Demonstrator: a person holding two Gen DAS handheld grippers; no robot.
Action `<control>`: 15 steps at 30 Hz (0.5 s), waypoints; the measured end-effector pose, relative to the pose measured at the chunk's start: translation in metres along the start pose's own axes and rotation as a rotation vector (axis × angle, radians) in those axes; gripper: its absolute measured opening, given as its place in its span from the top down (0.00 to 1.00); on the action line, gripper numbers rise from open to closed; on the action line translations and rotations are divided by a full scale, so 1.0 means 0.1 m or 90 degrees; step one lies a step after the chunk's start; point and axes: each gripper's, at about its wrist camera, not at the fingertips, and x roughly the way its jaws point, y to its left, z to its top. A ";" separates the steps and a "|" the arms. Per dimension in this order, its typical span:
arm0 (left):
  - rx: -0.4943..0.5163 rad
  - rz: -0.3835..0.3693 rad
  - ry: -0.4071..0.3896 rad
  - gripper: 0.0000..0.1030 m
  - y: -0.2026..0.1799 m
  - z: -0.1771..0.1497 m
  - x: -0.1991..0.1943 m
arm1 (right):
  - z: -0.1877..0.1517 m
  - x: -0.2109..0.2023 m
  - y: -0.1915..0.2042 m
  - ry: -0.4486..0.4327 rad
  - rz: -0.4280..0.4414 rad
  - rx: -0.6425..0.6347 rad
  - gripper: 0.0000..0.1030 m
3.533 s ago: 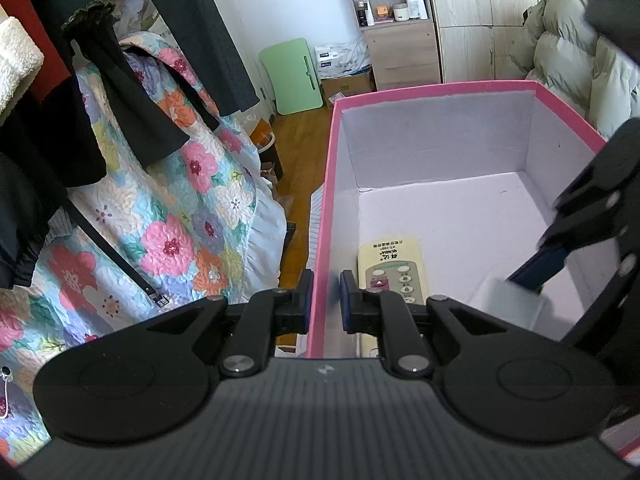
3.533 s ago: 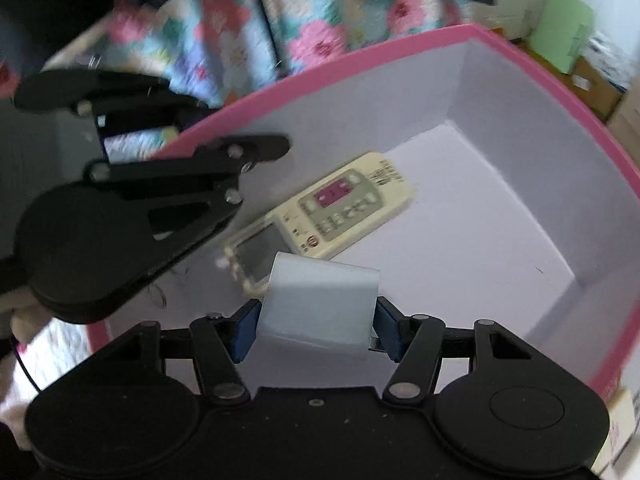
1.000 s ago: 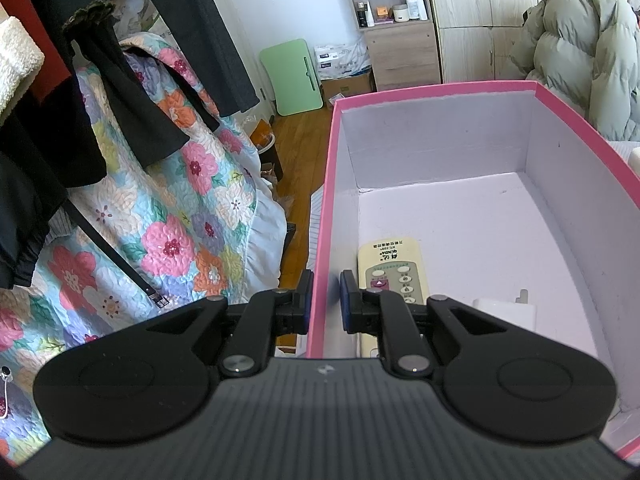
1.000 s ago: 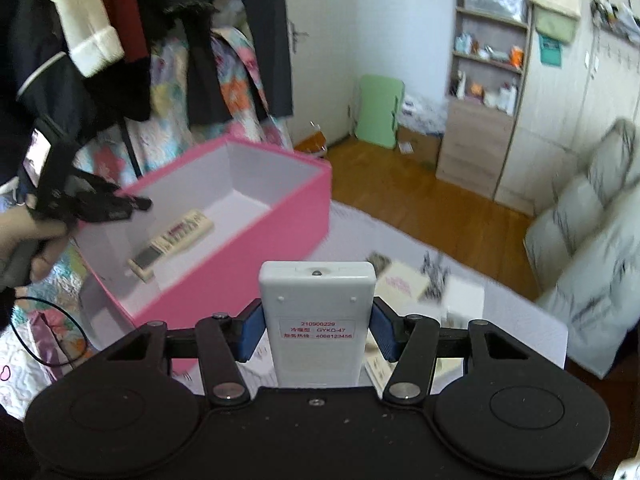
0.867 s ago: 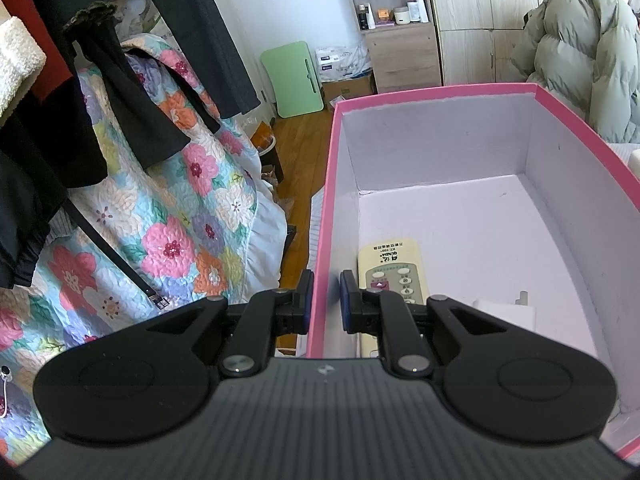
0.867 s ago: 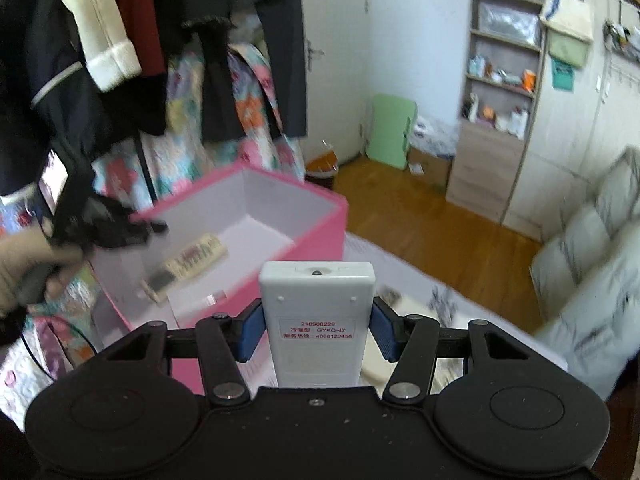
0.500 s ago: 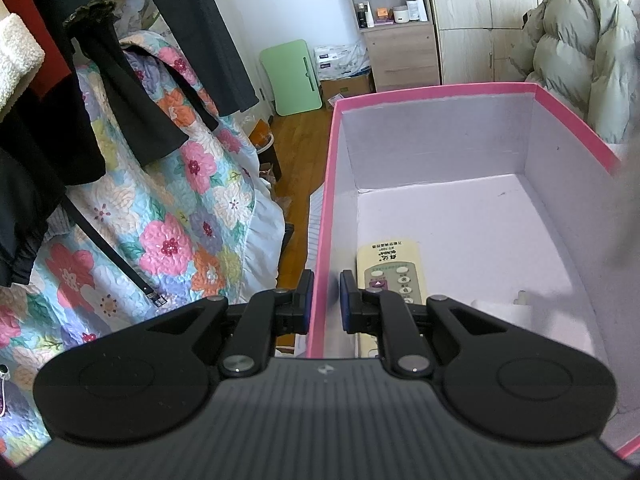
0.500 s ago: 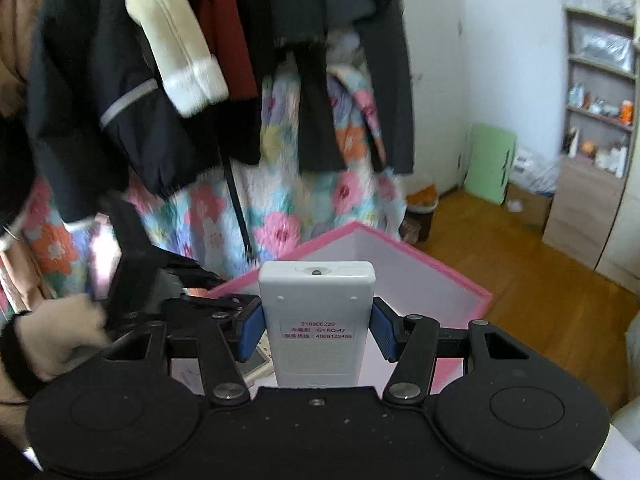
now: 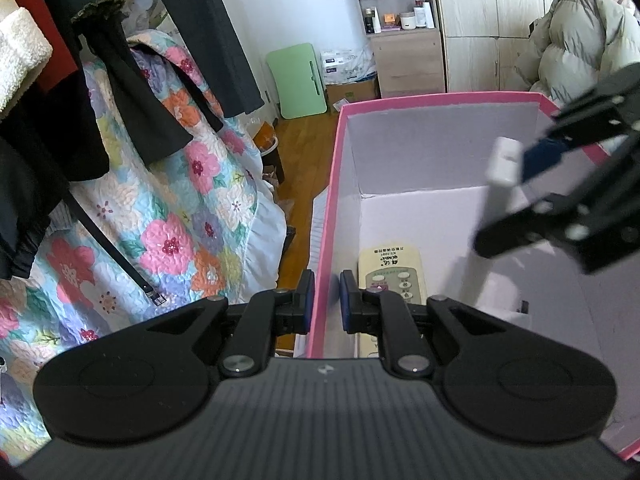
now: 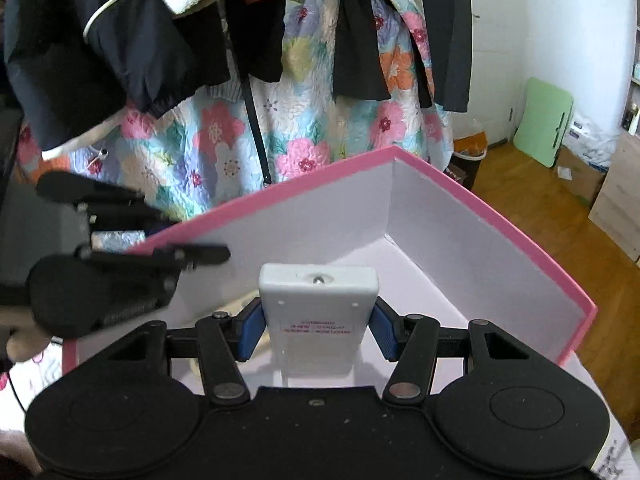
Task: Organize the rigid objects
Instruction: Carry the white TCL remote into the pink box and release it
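Observation:
A pink box [image 9: 440, 98] with a pale inside stands beside a hanging flowered quilt. My left gripper [image 9: 324, 300] is shut on the box's left wall, one pad on each side of the rim. On the box floor lie a beige remote [image 9: 390, 272] and a small white plug-like block [image 9: 516, 312], both partly hidden by that gripper. My right gripper [image 10: 318, 332] is shut on a white remote [image 10: 318, 304] whose label faces the camera. It hovers over the box [image 10: 500, 216]. The left wrist view shows the right gripper [image 9: 516, 196] and white remote [image 9: 502, 160] above the right wall.
Dark coats [image 10: 120, 40] and the flowered quilt [image 10: 312, 128] hang close behind the box. A hand holds the left gripper [image 10: 192, 236] at the left. Further off are a wooden floor [image 10: 540, 208], a green folded board [image 9: 298, 76], a shelf unit [image 9: 400, 20] and a puffy jacket [image 9: 576, 40].
The right gripper has swung with the white remote from the open room to above the box's inside, and now shows at the right of the left wrist view. The left gripper has not moved.

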 end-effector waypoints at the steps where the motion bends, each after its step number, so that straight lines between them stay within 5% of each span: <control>1: -0.002 0.000 -0.001 0.88 0.00 0.00 0.00 | -0.01 -0.04 -0.01 0.008 0.001 0.007 0.41; 15: -0.002 0.000 -0.007 0.88 0.02 -0.01 0.01 | -0.18 0.22 0.17 0.120 -0.107 -0.128 0.41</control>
